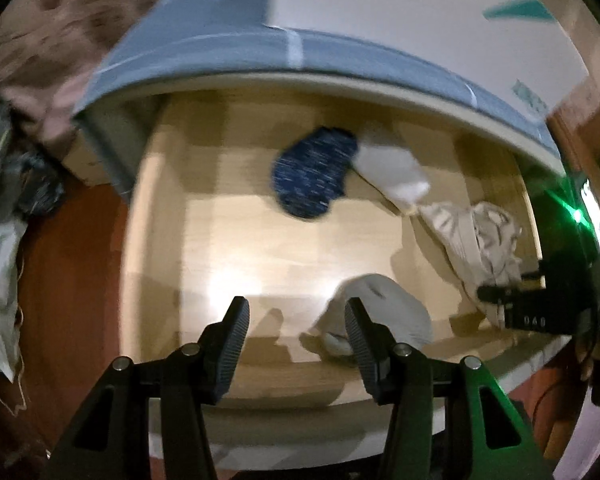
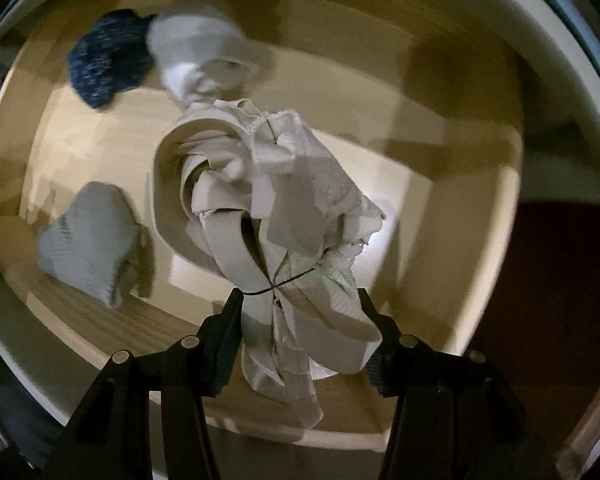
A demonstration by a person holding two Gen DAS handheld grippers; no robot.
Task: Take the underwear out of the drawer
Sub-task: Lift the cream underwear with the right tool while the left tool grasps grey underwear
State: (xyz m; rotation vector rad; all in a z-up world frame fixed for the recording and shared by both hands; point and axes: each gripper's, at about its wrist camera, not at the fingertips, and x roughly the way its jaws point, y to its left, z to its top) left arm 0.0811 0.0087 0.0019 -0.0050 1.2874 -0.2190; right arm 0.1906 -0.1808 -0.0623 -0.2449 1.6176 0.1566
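The open wooden drawer [image 1: 260, 264] holds a dark blue speckled roll [image 1: 314, 172], a white roll [image 1: 396, 172], a grey roll [image 1: 380, 312] and a bundle of beige underwear [image 1: 480, 240]. My left gripper [image 1: 296, 320] is open and empty above the drawer's front, its right finger next to the grey roll. In the right wrist view the beige underwear [image 2: 268, 208] fills the middle and lies between the fingers of my right gripper [image 2: 300, 316]. The jaws stand wide around the cloth; whether they pinch it is unclear. The right gripper also shows in the left wrist view [image 1: 500, 292].
The drawer's grey front panel [image 1: 236, 56] curves across the top of the left wrist view. Crumpled clothes [image 1: 4, 216] lie to the left on a reddish floor [image 1: 72, 280]. In the right wrist view the blue roll [image 2: 108, 60], white roll [image 2: 200, 52] and grey roll [image 2: 92, 240] lie left of the underwear.
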